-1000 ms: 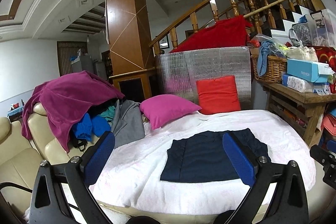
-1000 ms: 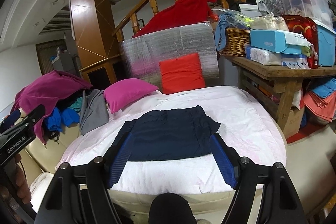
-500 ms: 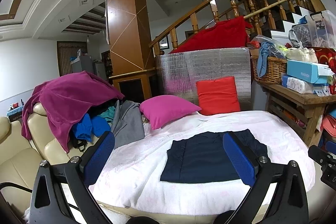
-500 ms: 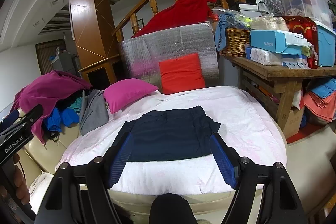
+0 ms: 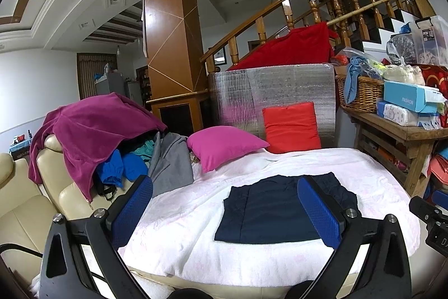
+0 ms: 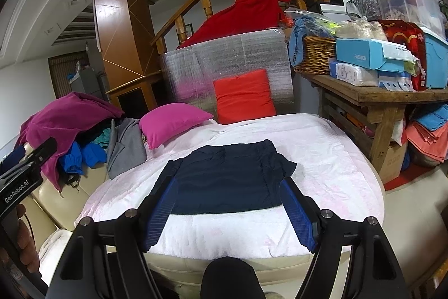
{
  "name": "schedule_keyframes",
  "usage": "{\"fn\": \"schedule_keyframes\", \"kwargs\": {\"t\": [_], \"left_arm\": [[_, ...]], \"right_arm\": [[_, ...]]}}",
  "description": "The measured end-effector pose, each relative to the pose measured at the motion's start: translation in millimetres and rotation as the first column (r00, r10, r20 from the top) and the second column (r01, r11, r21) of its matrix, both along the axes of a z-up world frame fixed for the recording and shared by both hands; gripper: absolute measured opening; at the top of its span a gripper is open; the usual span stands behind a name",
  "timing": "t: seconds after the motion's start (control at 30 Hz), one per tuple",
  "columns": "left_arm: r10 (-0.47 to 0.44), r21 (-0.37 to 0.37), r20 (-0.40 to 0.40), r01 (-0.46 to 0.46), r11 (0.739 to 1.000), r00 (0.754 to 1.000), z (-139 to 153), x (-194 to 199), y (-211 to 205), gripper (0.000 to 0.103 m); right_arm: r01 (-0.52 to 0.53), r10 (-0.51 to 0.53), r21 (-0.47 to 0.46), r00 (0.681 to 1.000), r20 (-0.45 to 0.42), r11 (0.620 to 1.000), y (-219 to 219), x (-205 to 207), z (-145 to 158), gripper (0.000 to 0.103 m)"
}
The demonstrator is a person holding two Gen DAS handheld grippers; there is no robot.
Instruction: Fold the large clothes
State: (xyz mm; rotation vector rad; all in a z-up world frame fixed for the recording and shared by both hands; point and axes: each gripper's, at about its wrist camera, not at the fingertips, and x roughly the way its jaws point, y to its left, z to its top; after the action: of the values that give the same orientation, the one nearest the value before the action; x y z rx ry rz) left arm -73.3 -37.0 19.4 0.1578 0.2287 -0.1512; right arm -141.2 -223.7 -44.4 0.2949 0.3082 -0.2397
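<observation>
- The dark navy garment (image 6: 228, 178) lies flat on the white blanket (image 6: 330, 173) near its front edge, already squared into a compact rectangle with one side folded in; a loose flap sticks out at its right, so I judge the fold part done rather than finished.
- The right gripper (image 6: 228, 210) hangs over the near edge of the garment, jaws wide apart and holding nothing; its blue pads frame the two front corners, a sensible stance for the next pinch.
- The left gripper (image 5: 224, 208) sits further left, also spread wide and empty; through its view the garment shows behind the right-hand pad only.
- The pile of unfolded clothes (image 5: 95, 131) is heaped on the cream sofa (image 5: 25, 209) well apart from the working area, presumably to keep the blanket free; the pink cushion (image 5: 224, 145) and red cushion (image 5: 291, 126) sit at the back for the same reason.
- Whether either gripper touches the cloth is hard to read through the fisheye; both look clear of it.
</observation>
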Motion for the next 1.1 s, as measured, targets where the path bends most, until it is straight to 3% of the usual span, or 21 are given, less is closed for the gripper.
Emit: {"fn": "schedule_keyframes", "kwargs": {"t": [1.1], "left_arm": [[0.020,-0.020,-0.024,-0.021,1.000,1.000,-6,15,16,0.103]], "right_arm": [[-0.017,0.017,-0.022,1.000,-0.005,1.000,-1,6,4,0.078]]}}
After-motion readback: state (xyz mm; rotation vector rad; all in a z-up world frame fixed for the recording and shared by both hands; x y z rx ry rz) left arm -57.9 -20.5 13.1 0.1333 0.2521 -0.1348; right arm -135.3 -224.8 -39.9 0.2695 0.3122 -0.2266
